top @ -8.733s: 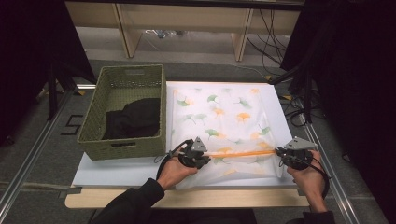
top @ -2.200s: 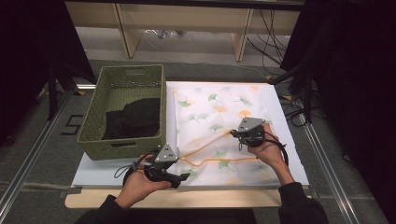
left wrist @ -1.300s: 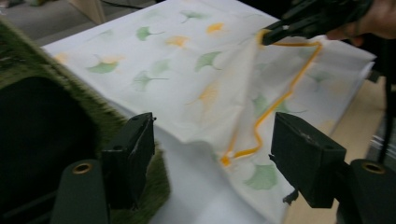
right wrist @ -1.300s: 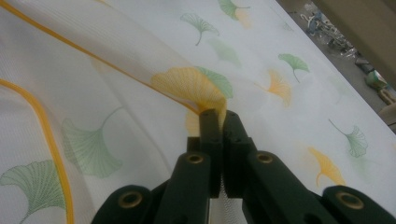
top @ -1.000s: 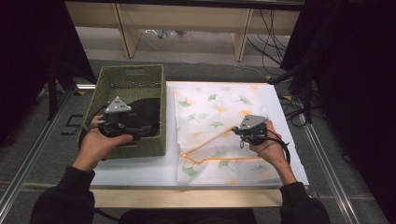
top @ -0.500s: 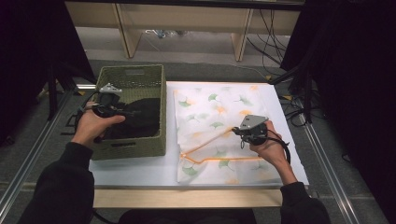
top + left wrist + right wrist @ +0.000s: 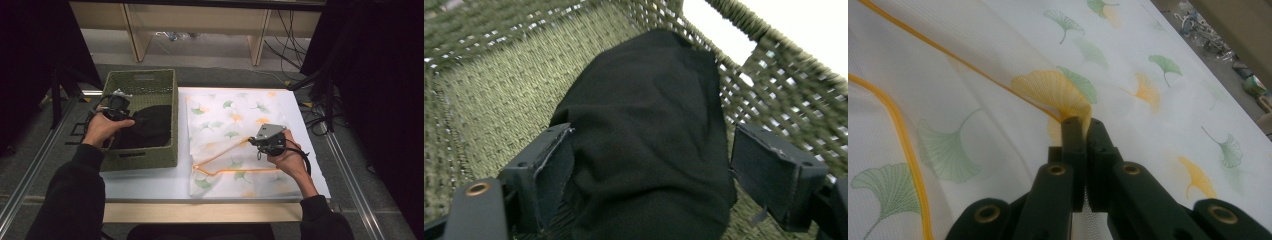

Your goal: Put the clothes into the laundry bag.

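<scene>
Black cloth [image 7: 649,135] in basket [image 7: 165,85] at left of frame, left gripper [image 7: 649,175] spread, just opened, straddling it: sink deeper before closing; right gripper [image 7: 1082,131] pinches bag [image 7: 225,125] edge, hold steady.

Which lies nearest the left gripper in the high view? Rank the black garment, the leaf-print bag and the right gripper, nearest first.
From the left gripper:
1. black garment, right beside it in the green basket.
2. leaf-print bag, on the white table to the right.
3. right gripper, clamped on the bag's orange edge.
</scene>
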### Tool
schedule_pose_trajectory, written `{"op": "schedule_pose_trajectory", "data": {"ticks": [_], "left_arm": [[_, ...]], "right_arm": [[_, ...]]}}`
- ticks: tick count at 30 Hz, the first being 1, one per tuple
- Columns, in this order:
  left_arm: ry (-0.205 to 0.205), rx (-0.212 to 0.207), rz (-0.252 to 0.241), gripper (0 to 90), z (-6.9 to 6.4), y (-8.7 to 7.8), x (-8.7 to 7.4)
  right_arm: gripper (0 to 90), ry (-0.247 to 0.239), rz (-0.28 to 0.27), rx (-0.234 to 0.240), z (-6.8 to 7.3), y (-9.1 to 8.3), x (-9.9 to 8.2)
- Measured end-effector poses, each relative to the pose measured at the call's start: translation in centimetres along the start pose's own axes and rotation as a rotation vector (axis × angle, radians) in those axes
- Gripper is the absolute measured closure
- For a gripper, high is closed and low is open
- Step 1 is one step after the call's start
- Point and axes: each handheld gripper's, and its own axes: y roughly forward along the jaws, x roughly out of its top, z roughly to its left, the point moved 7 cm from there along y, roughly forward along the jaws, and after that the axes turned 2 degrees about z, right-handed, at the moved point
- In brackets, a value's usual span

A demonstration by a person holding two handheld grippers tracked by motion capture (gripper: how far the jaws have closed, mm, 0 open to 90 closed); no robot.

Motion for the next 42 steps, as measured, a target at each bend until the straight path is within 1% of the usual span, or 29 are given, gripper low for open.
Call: {"op": "schedule_pose_trajectory", "data": {"ticks": [1, 3, 4, 6, 9, 10, 12, 14, 15, 16, 17, 18, 20, 21, 23, 24, 25, 27, 28, 30, 32, 33, 34, 35, 37, 39, 40, 41, 42], "left_arm": [[0.006, -0.02, 0.03, 18.0, -0.1, 0.7, -0.2], [0.009, -0.025, 0.03, 18.0, -0.1, 1.3, -0.3], [0.024, -0.039, 0.08, 18.0, -0.1, 1.9, -0.6], [0.007, -0.057, 0.102, 16.6, -0.2, 2.5, -0.8], [0.028, -0.043, 0.138, 15.6, -0.1, 3.6, -1.3], [0.027, -0.053, 0.16, 15.5, -0.1, 3.9, -1.4], [0.026, -0.062, 0.171, 15.3, -0.1, 4.2, -1.5], [0.02, -0.028, 0.188, 15.1, 0.2, 5.0, -1.8], [0.02, -0.028, 0.188, 15.2, 0.2, 5.0, -1.8], [0.005, -0.019, 0.225, 15.4, 0.7, 5.4, -2.1], [-0.002, -0.018, 0.228, 15.2, 0.9, 5.7, -2.2], [-0.019, -0.031, 0.24, 14.6, 0.7, 5.9, -2.5], [-0.017, -0.052, 0.255, 8.1, 0.6, 6.4, -2.7], [-0.005, -0.05, 0.276, 4.4, 0.5, 6.6, -2.9], [0.014, -0.043, 0.289, 2.0, 0.4, 6.9, -3.1], [0.046, -0.029, 0.321, 0.0, 0.0, 7.4, -3.4], [0.063, -0.023, 0.326, 0.0, 0.0, 7.6, -3.5], [0.016, -0.007, 0.335, 0.4, -0.4, 7.8, -3.7], [0.058, 0.011, 0.345, 2.4, 0.0, 7.9, -3.6], [0.069, 0.02, 0.355, 8.7, 0.2, 8.1, -3.7], [0.067, 0.019, 0.352, 20.7, 0.1, 8.1, -3.9], [0.081, 0.011, 0.354, 20.7, 0.3, 7.9, -3.8], [0.083, 0.009, 0.344, 28.8, 0.5, 7.8, -3.8], [0.074, 0.017, 0.334, 38.8, 0.7, 7.6, -3.7], [0.057, 0.015, 0.318, 50.9, 1.1, 7.3, -3.7], [0.037, 0.025, 0.314, 57.6, 1.3, 7.0, -3.6], [0.053, 0.021, 0.309, 59.0, 1.4, 7.0, -3.5], [0.031, 0.031, 0.296, 60.2, 1.2, 6.9, -3.5], [0.042, 0.032, 0.296, 61.4, 1.3, 6.8, -3.4]], "right_arm": [[90.0, 0.001, 0.001, 0.001, 0.0, 0.0, 0.0], [90.0, 0.023, 0.011, 0.001, 0.2, 0.0, -0.1], [90.0, 0.018, 0.012, 0.001, 0.1, 0.1, -0.1], [90.0, 0.016, 0.015, 0.004, 0.2, 0.1, -0.1], [90.0, 0.0, 0.017, 0.008, 0.2, 0.2, -0.1], [90.0, -0.003, 0.019, 0.006, 0.2, 0.2, -0.1], [90.0, 0.009, 0.023, 0.005, 0.3, 0.2, -0.1], [90.0, -0.007, 0.021, 0.004, 0.2, 0.2, -0.1], [90.0, -0.007, 0.021, 0.004, 0.2, 0.2, -0.1], [90.0, -0.008, 0.023, 0.005, 0.3, 0.2, -0.1], [90.0, -0.008, 0.024, 0.006, 0.3, 0.3, -0.1], [90.0, -0.005, 0.026, 0.004, 0.3, 0.3, -0.1], [90.0, 0.008, 0.029, 0.003, 0.4, 0.3, -0.2], [90.0, -0.01, 0.025, 0.006, 0.2, 0.3, -0.2], [90.0, -0.002, 0.026, 0.003, 0.2, 0.3, -0.2], [90.0, 0.006, 0.03, 0.006, 0.3, 0.3, -0.2], [90.0, 0.002, 0.03, 0.006, 0.3, 0.3, -0.2], [90.0, 0.006, 0.032, 0.003, 0.3, 0.2, -0.2], [90.0, 0.004, 0.03, 0.001, 0.3, 0.2, -0.2], [90.0, 0.005, 0.03, 0.003, 0.3, 0.2, -0.2], [90.0, 0.004, 0.031, 0.003, 0.4, 0.2, -0.2], [90.0, 0.004, 0.031, 0.003, 0.4, 0.2, -0.2], [90.0, 0.004, 0.03, 0.003, 0.4, 0.2, -0.2], [90.0, 0.004, 0.029, 0.0, 0.3, 0.2, -0.2], [90.0, 0.004, 0.03, 0.001, 0.3, 0.2, -0.3], [90.0, 0.004, 0.032, 0.0, 0.2, 0.2, -0.3], [90.0, 0.006, 0.032, 0.001, 0.2, 0.2, -0.3], [90.0, -0.005, 0.028, 0.002, 0.1, 0.2, -0.3], [90.0, -0.004, 0.027, -0.001, 0.1, 0.2, -0.3]]}}
